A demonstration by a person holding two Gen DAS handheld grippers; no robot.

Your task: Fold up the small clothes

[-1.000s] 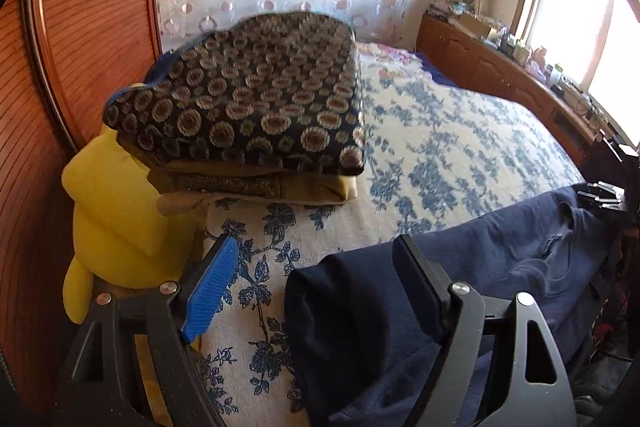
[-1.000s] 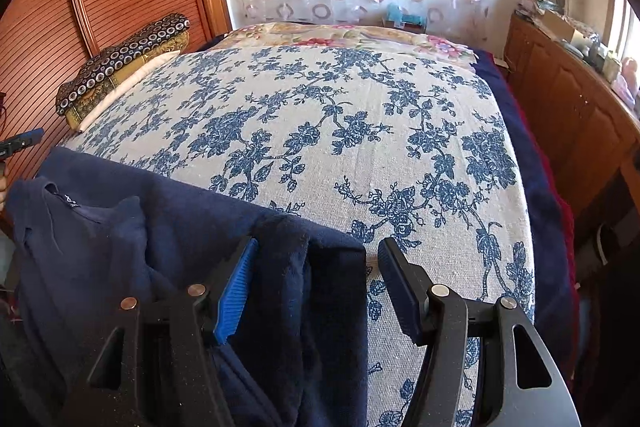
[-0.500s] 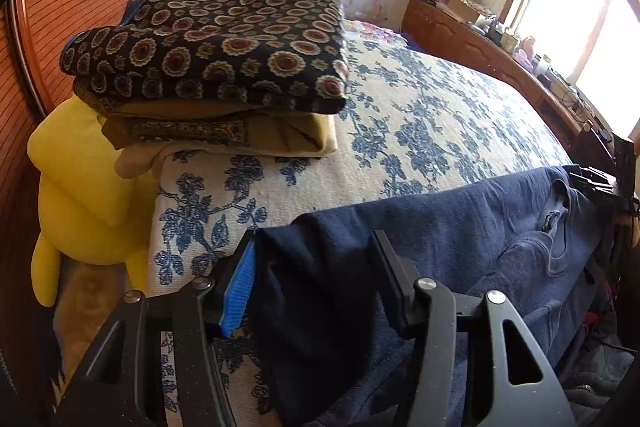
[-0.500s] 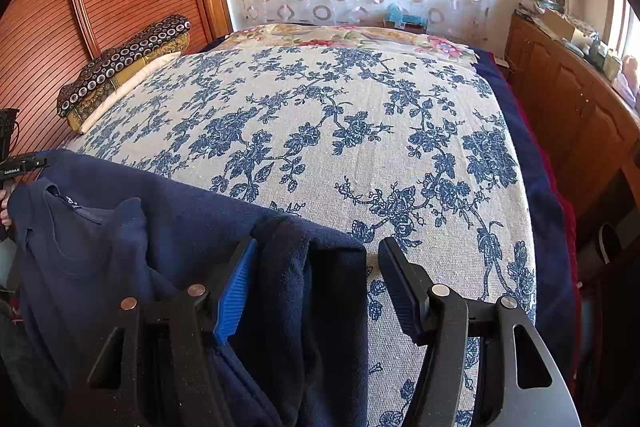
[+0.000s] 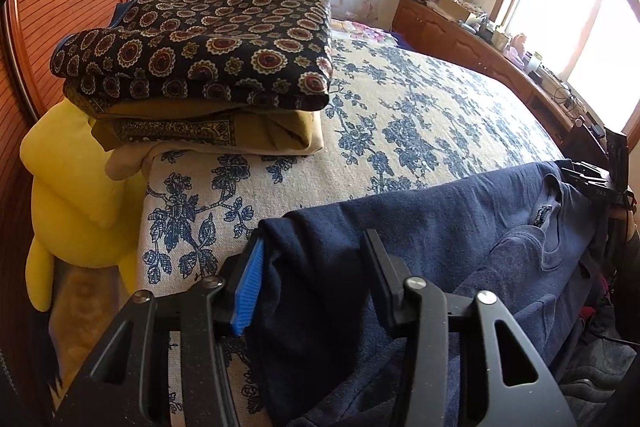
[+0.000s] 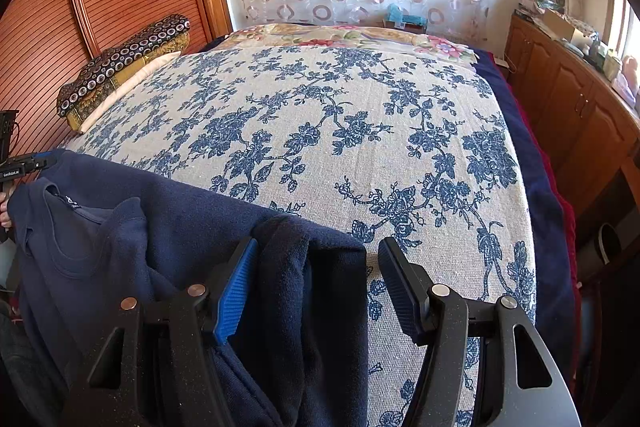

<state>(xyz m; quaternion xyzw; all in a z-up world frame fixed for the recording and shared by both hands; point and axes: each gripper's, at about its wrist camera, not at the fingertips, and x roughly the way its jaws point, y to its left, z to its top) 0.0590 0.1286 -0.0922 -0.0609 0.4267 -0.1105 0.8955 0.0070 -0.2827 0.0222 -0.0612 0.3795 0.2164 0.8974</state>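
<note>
Left tongs (image 5: 314, 275) closing, apparently gripping navy top (image 5: 440, 227).

Bed (image 6: 400, 155) with cream cover printed in blue flowers fills both views. Navy sweatshirt (image 6: 168, 211) lies along the near edge of the bed, collar toward the left in the right wrist view, partly hanging off. Stack of folded fabrics (image 5: 208, 59) sits at the bed's left edge by the wooden wall: dark medallion-print piece on top, mustard and cream layers under. Floral pink-and-green cloth (image 6: 360, 37) lies across the far end.
</note>
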